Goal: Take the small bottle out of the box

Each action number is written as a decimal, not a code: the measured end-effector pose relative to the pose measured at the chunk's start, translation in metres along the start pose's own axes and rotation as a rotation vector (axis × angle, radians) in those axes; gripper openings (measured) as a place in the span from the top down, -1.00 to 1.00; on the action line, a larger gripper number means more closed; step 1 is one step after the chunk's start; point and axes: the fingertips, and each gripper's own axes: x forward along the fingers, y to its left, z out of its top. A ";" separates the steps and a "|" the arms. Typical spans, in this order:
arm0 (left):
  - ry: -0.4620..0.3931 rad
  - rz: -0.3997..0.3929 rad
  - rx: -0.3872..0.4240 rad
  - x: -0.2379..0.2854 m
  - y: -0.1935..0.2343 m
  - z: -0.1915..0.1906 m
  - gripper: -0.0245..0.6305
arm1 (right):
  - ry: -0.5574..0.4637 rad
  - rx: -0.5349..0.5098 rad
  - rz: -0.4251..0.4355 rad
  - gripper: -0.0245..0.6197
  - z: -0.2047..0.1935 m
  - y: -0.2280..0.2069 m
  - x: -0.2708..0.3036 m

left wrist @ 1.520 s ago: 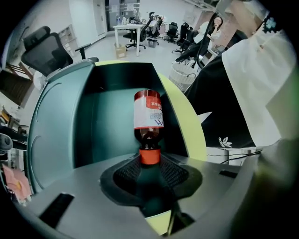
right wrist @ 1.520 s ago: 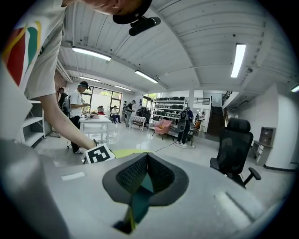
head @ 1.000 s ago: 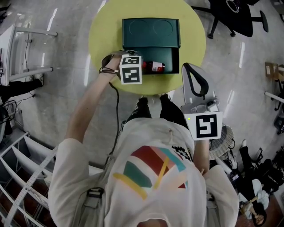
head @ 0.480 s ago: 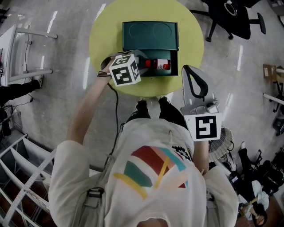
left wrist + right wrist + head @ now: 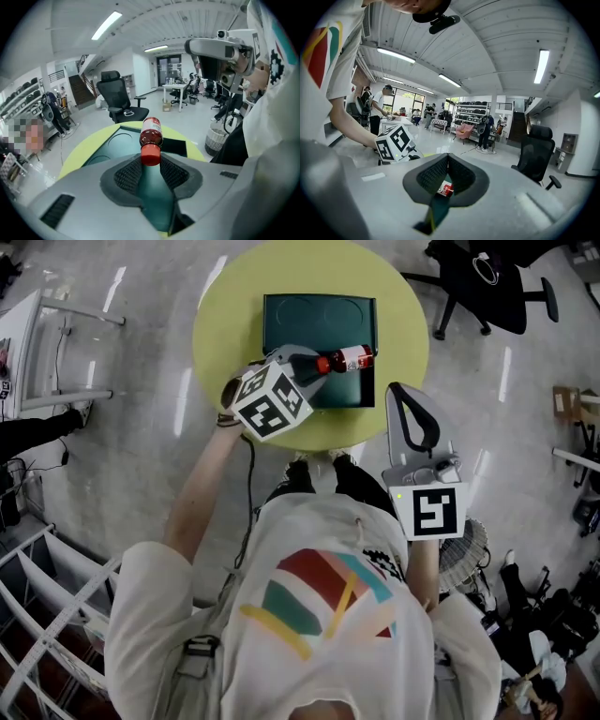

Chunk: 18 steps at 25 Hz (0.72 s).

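A small bottle [image 5: 345, 360] with dark red contents, a label and a red cap hangs tilted over the dark green box [image 5: 319, 310] on the round yellow-green table [image 5: 220, 315]. My left gripper [image 5: 314, 367] is shut on its neck, just behind the cap. In the left gripper view the bottle [image 5: 151, 133] sticks out beyond the pads of the left gripper [image 5: 151, 161], above the box [image 5: 117, 143]. My right gripper [image 5: 401, 390] hangs off the table's right edge, its tips together with nothing in them. In the right gripper view, the right gripper [image 5: 447, 157] frames a bit of the bottle [image 5: 445, 189].
A black office chair [image 5: 487, 277] stands beyond the table at the upper right. White shelving [image 5: 56, 352] is at the left and a wire rack [image 5: 37, 615] at the lower left. A round basket [image 5: 469, 549] sits by my right side.
My left gripper has risen and rolled, lifting the bottle from inside the box's open compartment to above the box. The right gripper has stayed where it was.
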 end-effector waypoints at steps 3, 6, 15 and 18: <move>-0.027 0.096 -0.075 -0.010 0.007 0.012 0.54 | -0.014 -0.006 0.003 0.92 0.002 0.001 0.001; -0.089 0.173 -0.151 -0.021 0.013 0.022 0.54 | -0.021 -0.001 0.005 0.92 0.005 0.003 0.001; -0.288 0.376 -0.247 -0.064 0.031 0.051 0.55 | -0.029 -0.009 0.006 0.92 0.010 0.002 0.000; -0.361 0.445 -0.294 -0.082 0.038 0.062 0.55 | -0.039 -0.012 0.005 0.92 0.012 0.000 -0.001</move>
